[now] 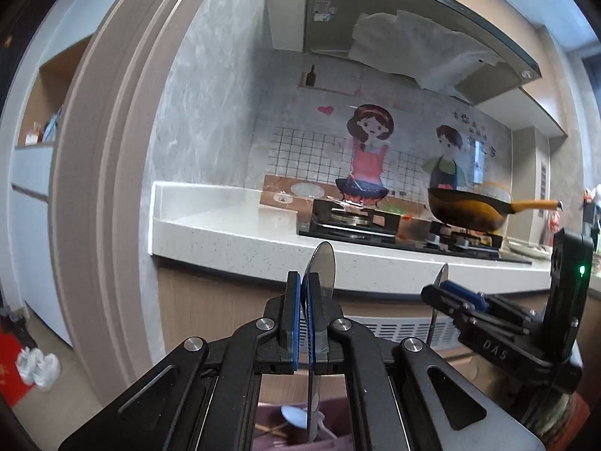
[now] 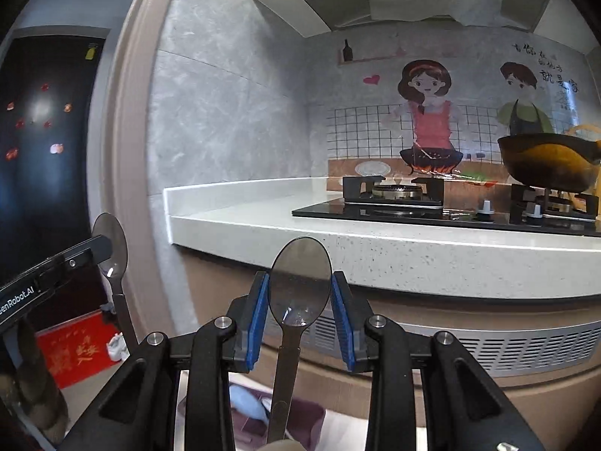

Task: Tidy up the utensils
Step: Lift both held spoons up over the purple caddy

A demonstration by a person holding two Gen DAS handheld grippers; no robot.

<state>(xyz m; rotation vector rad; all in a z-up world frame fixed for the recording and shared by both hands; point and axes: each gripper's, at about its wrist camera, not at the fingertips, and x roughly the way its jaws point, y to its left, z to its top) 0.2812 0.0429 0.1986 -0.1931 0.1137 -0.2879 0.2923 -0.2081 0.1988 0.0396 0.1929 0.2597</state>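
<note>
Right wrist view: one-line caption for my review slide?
Right gripper holds a metal spoon bowl-up before the white counter; left gripper holds another spoon.

**Countertop and what sits on it**

White speckled stone countertop (image 2: 375,251), mostly bare at left. Black glass gas hob (image 2: 432,212) set into it, two burners. Dark wok with orange handle (image 1: 469,208) rests on the right burner.

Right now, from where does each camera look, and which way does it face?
Left wrist: on the left tongs, facing the counter and stove; they are shut on a spoon edge-on; the right tongs show at right.
Right wrist: on the right tongs, facing the same counter; a spoon sits bowl-up between the pads.
Shared: counter, stove, wok, both spoons.
</note>
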